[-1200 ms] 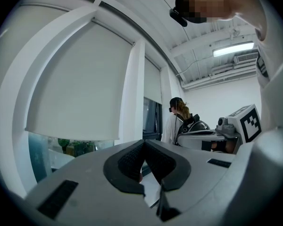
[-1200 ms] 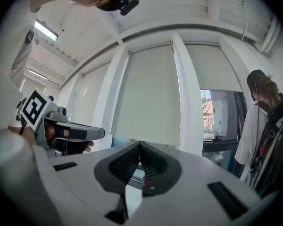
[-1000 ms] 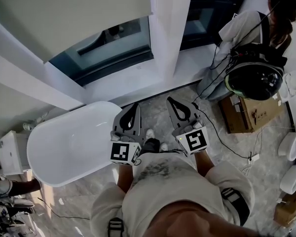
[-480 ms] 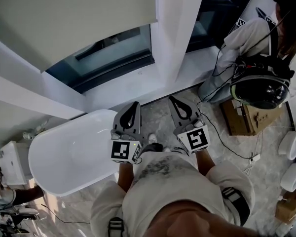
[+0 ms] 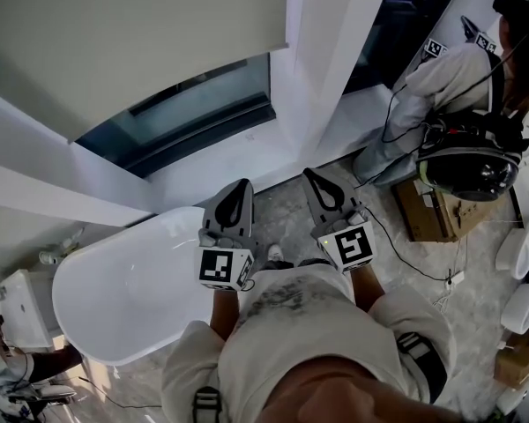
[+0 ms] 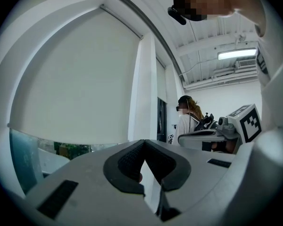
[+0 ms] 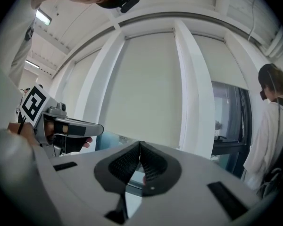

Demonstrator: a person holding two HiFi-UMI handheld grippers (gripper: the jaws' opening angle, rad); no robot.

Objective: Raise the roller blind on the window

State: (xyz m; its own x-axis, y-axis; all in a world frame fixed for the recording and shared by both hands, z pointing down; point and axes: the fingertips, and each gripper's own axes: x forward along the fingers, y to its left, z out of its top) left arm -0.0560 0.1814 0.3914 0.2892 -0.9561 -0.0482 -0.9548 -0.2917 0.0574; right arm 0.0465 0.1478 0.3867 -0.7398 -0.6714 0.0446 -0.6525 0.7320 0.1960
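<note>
Left gripper (image 5: 241, 189) and right gripper (image 5: 311, 177) are both pinched closed and empty. Roller blind (image 5: 115, 42) hangs low over the window, well ahead of them. Stretching across the bathtub (image 5: 132, 280) could mean a fumbled grab.

1. The roller blind (image 5: 115, 42) is seen as a plain, pale cream sheet, hung flat and smooth, with no folds.
2. It is drawn down over most of the window (image 5: 189, 113), and it ends in a straight lower edge.
3. A strip of bluish glass is left uncovered beneath that edge, above the white sill (image 5: 220, 161).
4. Something green is dimly seen through the bare glass in the left gripper view.
5. The blind is bounded on its right by a broad white upright (image 5: 322, 51) of the frame.
</note>
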